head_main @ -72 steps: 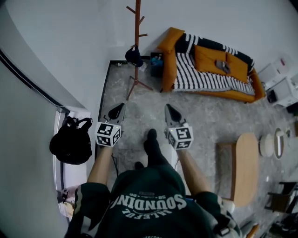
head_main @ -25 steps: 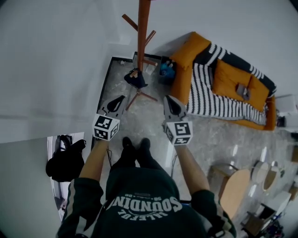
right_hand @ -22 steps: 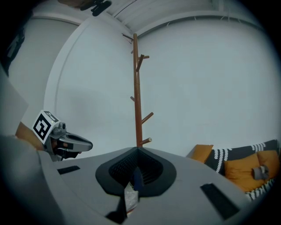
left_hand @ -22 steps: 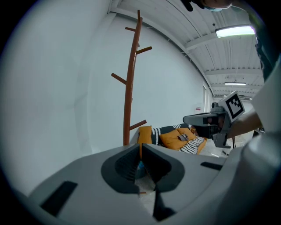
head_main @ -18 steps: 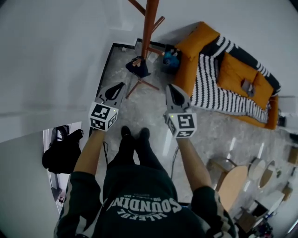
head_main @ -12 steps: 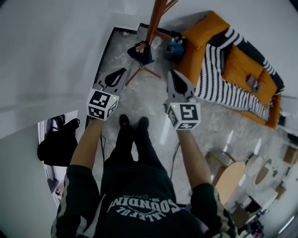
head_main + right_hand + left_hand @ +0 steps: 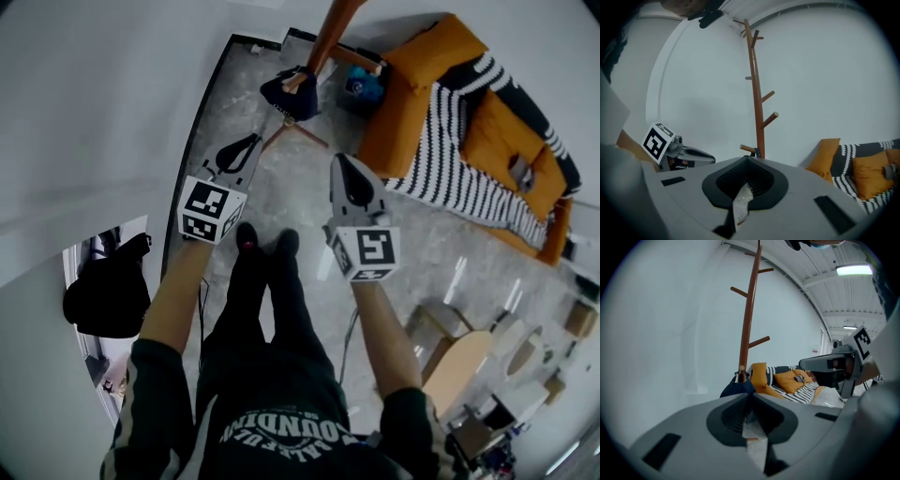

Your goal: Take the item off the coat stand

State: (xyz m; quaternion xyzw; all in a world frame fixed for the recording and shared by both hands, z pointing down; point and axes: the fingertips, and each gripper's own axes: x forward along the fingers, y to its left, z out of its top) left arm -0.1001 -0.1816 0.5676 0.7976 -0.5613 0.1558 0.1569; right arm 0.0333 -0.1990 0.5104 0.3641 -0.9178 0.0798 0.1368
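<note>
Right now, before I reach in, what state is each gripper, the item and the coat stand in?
left gripper: shut, nothing between its jaws.
right gripper: shut, nothing between its jaws.
dark blue item: hanging from a low peg of the stand, not touched by either gripper.
coat stand: upright on its feet, its upper pegs bare.
</note>
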